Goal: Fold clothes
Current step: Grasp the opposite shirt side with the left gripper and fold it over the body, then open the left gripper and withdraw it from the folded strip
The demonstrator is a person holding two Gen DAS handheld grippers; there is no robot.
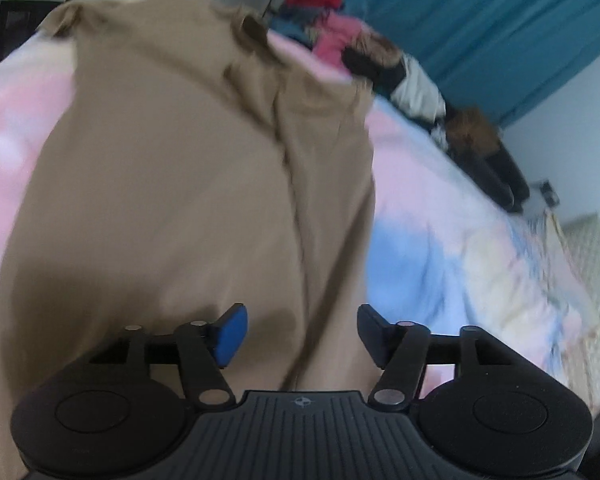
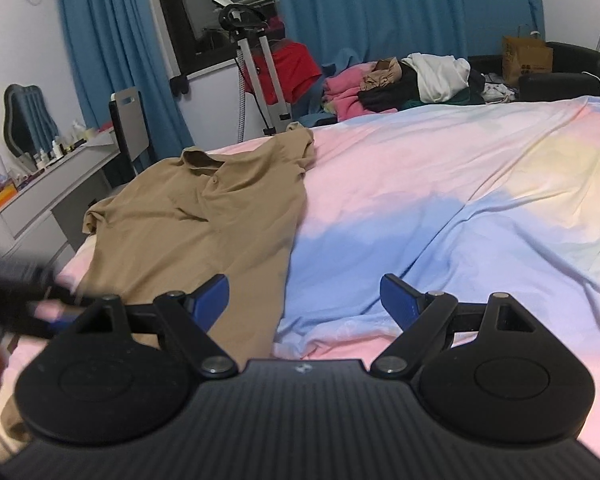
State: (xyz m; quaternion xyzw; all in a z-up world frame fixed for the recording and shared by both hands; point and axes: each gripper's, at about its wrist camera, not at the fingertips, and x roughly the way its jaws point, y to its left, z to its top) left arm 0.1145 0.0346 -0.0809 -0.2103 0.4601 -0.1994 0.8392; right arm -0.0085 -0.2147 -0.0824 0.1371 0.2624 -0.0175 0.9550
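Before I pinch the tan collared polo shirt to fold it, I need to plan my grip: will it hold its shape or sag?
The tan collared polo shirt will probably sag; it lies flat and creased on the pastel bedsheet. It looks thin, so likely light. A push would probably bunch it.

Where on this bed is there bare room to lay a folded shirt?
The bedspread lies bare right of the tan shirt, up to the clothes pile at the far edge. The shirt fills the left side, and the pile crowds the far edge. Both grippers hang open.
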